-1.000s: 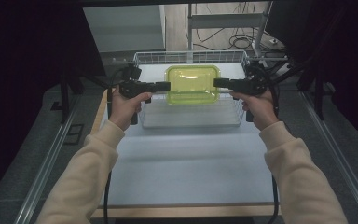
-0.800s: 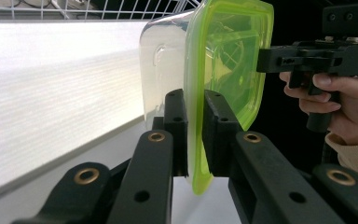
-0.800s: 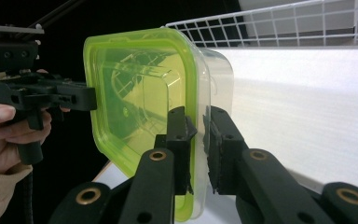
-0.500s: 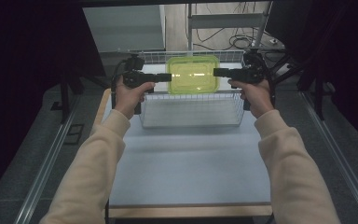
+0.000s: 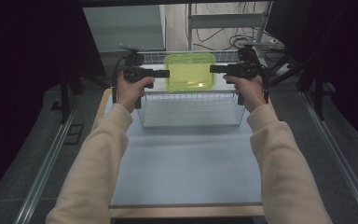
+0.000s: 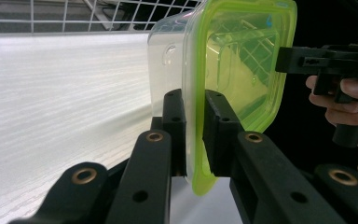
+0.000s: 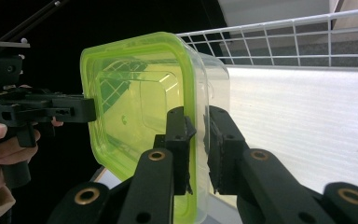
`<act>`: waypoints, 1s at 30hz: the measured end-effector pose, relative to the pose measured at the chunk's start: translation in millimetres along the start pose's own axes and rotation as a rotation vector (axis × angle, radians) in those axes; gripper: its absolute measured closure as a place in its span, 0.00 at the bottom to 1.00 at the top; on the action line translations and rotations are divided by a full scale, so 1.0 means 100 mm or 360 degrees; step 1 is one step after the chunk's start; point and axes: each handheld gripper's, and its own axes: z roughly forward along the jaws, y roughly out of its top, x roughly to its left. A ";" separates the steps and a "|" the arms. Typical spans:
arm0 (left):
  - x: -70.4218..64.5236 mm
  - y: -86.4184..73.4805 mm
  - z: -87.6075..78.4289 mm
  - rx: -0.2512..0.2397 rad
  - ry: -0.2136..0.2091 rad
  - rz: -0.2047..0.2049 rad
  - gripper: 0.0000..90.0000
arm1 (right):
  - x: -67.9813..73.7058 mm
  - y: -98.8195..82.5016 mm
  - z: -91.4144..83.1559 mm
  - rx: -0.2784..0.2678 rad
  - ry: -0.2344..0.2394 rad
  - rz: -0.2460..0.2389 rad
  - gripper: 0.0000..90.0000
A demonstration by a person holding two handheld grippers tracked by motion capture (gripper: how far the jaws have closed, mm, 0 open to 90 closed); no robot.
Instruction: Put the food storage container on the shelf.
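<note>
Light: we see the worktop brightly lit, dark surrounds | Glare: white washout on the worktop in both gripper views | Focus: near tongs sharp, high view soft | Shadows: faint under the basket

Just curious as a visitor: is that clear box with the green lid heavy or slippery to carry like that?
Probably light: the box looks empty. Its glossy plastic may be slippery, so the left gripper and right gripper clamp opposite rims. It seems stiff, holding its shape.

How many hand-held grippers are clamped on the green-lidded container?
2: the left hand-held gripper grips the container's left lid edge, the right hand-held gripper its right edge, above the wire basket.
</note>
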 end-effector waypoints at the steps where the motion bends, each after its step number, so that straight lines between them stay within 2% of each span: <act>1: 0.01 0.00 0.02 0.0007 0.0006 -0.0010 0.89 | -0.01 0.01 0.01 0.0000 -0.0004 0.0006 0.88; 4: 0.04 0.00 0.06 0.0026 0.0019 -0.0026 0.89 | -0.05 0.02 0.06 0.0018 -0.0031 0.0032 0.88; 5: 0.09 0.00 0.10 0.0017 -0.0001 -0.0073 0.89 | -0.07 0.02 0.09 0.0030 -0.0047 0.0043 0.88; 7: 0.11 0.03 0.13 -0.0006 -0.0031 -0.0127 0.89 | -0.10 0.02 0.11 0.0023 -0.0053 0.0079 0.88; 10: 0.13 0.07 0.17 0.0002 -0.0020 -0.0141 0.88 | -0.16 0.04 0.16 0.0034 -0.0071 0.0096 0.88; 13: 0.15 0.10 0.21 -0.0014 -0.0005 -0.0161 0.87 | -0.20 0.04 0.20 0.0008 -0.0061 0.0133 0.87; 15: 0.19 0.11 0.25 -0.0040 -0.0002 -0.0203 0.85 | -0.22 0.04 0.21 0.0001 -0.0067 0.0129 0.85; 18: 0.22 0.11 0.29 -0.0067 0.0008 -0.0205 0.84 | -0.23 0.04 0.24 -0.0007 -0.0085 0.0095 0.82; 20: 0.24 0.10 0.32 -0.0052 0.0009 -0.0201 0.82 | -0.23 0.04 0.26 -0.0015 -0.0117 0.0045 0.80; 23: 0.25 0.08 0.36 -0.0059 0.0044 -0.0187 0.75 | -0.23 0.03 0.28 0.0013 -0.0173 0.0013 0.71; 25: 0.29 0.06 0.38 -0.0076 0.0059 -0.0185 0.66 | -0.24 0.01 0.30 0.0018 -0.0198 0.0003 0.65; 26: 0.30 0.06 0.39 -0.0092 0.0058 -0.0201 0.61 | -0.25 0.01 0.31 0.0011 -0.0209 -0.0001 0.61; 28: 0.33 0.05 0.40 -0.0076 0.0068 -0.0192 0.46 | -0.26 -0.01 0.31 -0.0013 -0.0202 0.0014 0.53; 30: 0.37 0.04 0.41 -0.0062 0.0036 -0.0199 0.28 | -0.27 -0.03 0.30 -0.0028 -0.0189 0.0038 0.44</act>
